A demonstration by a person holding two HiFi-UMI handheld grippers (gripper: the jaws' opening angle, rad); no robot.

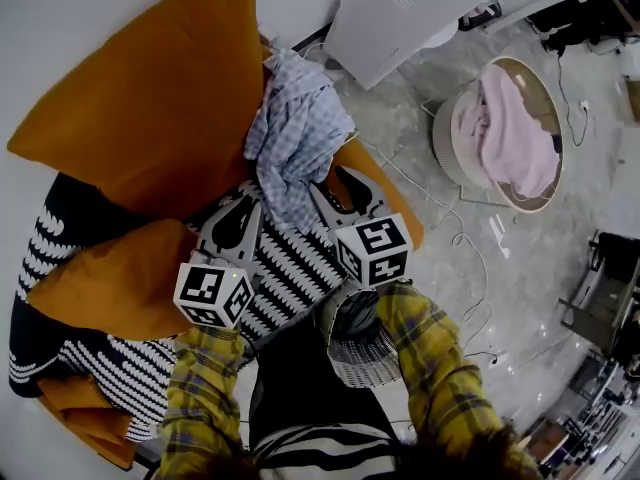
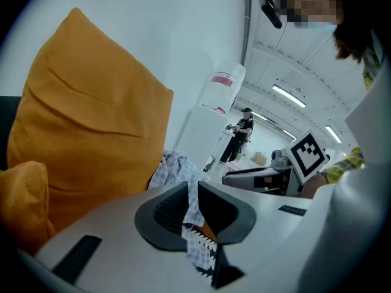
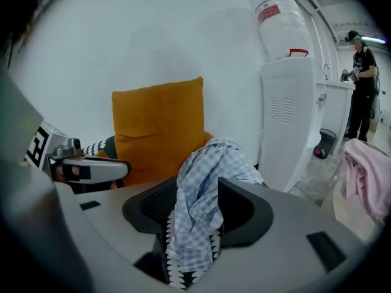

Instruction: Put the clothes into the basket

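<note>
On the striped sofa (image 1: 300,263), against the big orange cushion (image 1: 150,98), the checked cloth (image 1: 295,133) is lying in a loose heap, with both grippers reaching into its near edge. The left gripper (image 1: 260,198) is pinching a thin fold of it, its jaws nearly together and the fabric running down through the narrow gap. The right gripper (image 1: 328,176) is standing about half open with a thick bunch of the same cloth hanging between its jaws. The pads are not visibly pressing on it, so I am reading this one as not yet gripping. The basket (image 1: 445,143) is sitting on the floor (image 1: 520,268) well apart to the right, already holding a pink garment (image 1: 515,133).

The step in hand, as I am judging it, is getting a second hold before lifting. To do it well, the right jaws should be closing on the full bunch, deep on the pads rather than at the tips, since a loose fold is likely to be slipping out once the weight comes on. The two grippers are sitting close together, so much of the cloth will be trailing. Lifting high before swinging right should be keeping the tail off the cushion and off the cables (image 1: 460,238) lying on the floor by the basket
</note>
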